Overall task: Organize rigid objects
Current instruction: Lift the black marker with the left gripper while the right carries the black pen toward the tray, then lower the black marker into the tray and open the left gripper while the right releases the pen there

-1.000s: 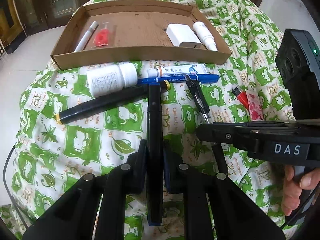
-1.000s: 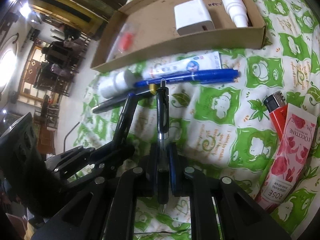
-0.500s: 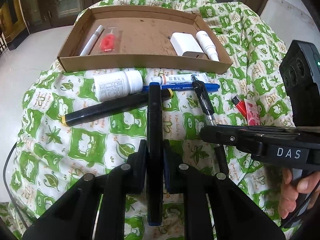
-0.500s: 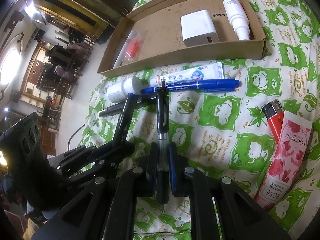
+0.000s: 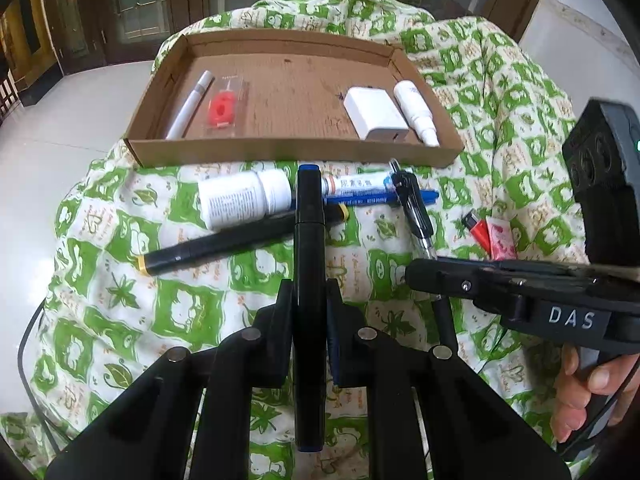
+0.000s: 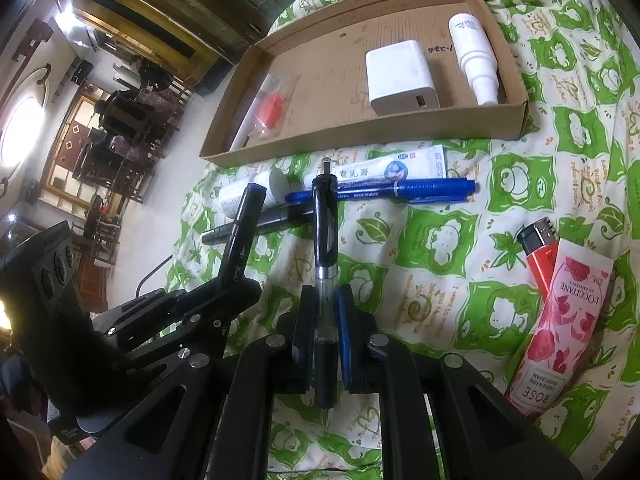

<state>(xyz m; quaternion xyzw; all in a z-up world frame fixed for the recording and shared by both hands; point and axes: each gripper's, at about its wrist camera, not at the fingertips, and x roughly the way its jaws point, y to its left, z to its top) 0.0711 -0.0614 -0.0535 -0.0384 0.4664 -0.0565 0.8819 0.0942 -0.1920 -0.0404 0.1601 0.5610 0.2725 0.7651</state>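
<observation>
Between the closed fingers of the left gripper [image 5: 308, 312] a black marker [image 5: 307, 264] was clamped, pointing toward the cardboard tray [image 5: 288, 150]. Beside it, the right gripper [image 6: 326, 320] pinched a black gel pen [image 6: 325, 264] the same way. Ahead on the green-patterned cloth [image 6: 440, 240] lay a second black marker [image 5: 224, 240], a white bottle [image 5: 244, 198], a blue pen [image 6: 400, 191] and an ointment tube [image 6: 384, 168], all between grippers and tray. A red lighter [image 6: 538, 254] touched a hand cream tube [image 6: 560, 320] at right.
</observation>
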